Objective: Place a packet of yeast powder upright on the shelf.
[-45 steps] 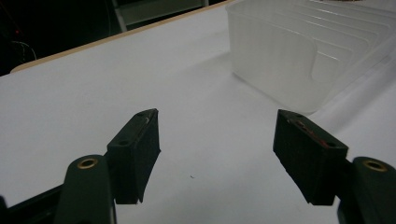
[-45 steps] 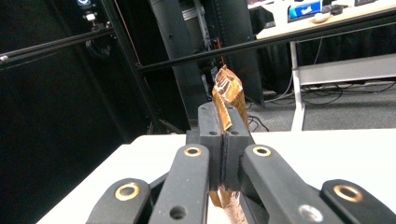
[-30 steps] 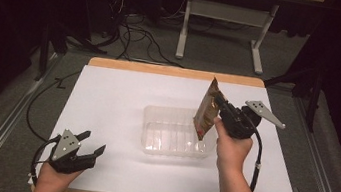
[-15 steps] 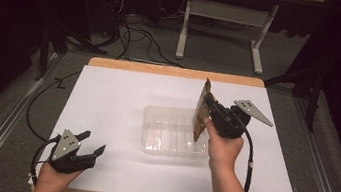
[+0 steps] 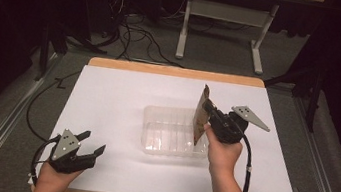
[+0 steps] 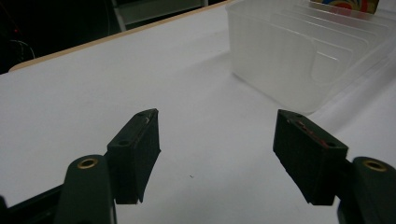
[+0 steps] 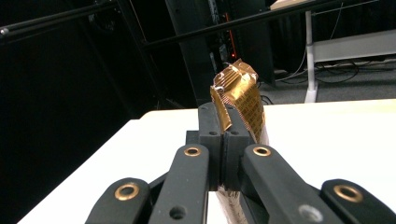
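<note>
**Packet held over tray's right end**

R gripper (image 5: 208, 107) has its jaws clamped tight on a gold packet (image 5: 200, 114), held upright w/ its lower edge at the right end of the clear tray (image 5: 168, 133), mid-table (image 5: 117, 98). Packet's crinkled top sticks up past the jaws in right gripper view (image 7: 240, 95). L gripper (image 5: 92, 144) sits at front-left corner, jaws spread wide, nothing between them, well apart from tray.
</note>
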{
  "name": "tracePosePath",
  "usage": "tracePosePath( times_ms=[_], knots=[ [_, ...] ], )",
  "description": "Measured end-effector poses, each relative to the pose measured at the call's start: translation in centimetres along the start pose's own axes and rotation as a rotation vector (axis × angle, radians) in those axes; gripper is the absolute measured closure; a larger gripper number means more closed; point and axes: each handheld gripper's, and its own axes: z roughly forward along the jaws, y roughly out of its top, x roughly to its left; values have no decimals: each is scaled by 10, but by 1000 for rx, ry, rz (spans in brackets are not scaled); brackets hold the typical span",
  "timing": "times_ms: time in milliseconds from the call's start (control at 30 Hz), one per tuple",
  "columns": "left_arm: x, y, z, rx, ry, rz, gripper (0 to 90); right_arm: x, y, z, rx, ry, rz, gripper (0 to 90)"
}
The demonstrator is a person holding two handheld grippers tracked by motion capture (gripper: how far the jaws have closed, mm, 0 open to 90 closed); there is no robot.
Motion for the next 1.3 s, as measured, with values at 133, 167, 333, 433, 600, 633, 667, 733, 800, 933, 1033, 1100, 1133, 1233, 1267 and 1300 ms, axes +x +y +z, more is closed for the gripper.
tracePosePath(
  times_ms=[133, 167, 333, 433, 600, 633, 667, 733, 800, 933, 1033, 1100, 1133, 1233, 1267, 1300],
  knots=[
    [0, 0, 0, 1, 1, 2, 323, -3, -5, -2, 12, -1, -8, 900],
    [0, 0, 0, 1, 1, 2, 323, -3, -6, -2, 14, -1, -8, 900],
    [0, 0, 0, 1, 2, -2, 323, -6, -13, -4, 31, -5, -17, 900],
    [0, 0, 0, 1, 2, -3, 323, -8, -18, -4, 44, -7, -25, 900],
    [-1, -1, 0, 4, 0, -4, 324, -7, -20, -6, 43, 0, -40, 900],
    [-1, -1, 0, 4, 0, -4, 324, -7, -20, -6, 45, 1, -41, 900],
    [-1, -1, 1, 4, 0, -6, 323, -7, -20, -7, 47, 2, -42, 900],
    [-2, -1, 1, 4, 0, -6, 324, -7, -20, -7, 50, 4, -44, 900],
    [-1, -1, 1, 4, -2, -9, 324, -7, -19, -7, 57, 5, -41, 884],
    [-2, -1, 1, 4, -3, -14, 323, -7, -17, -7, 72, 12, -48, 805],
    [-2, -1, 1, 5, -3, -14, 324, -7, -15, -8, 73, 23, -45, 741],
    [-2, -1, 1, 5, -3, -16, 324, -6, -14, -8, 78, 26, -49, 704],
    [-2, -1, 1, 4, -2, -17, 323, -5, -13, -7, 84, 28, -62, 683],
    [-2, -1, 2, 5, 1, -14, 324, -2, -12, -7, 92, 35, -80, 617],
    [-2, -1, 2, 6, 0, -14, 324, -1, -11, -7, 95, 40, -87, 594],
    [-2, -1, 2, 7, -1, -13, 324, 0, -10, -7, 96, 39, -94, 572]
  ],
)
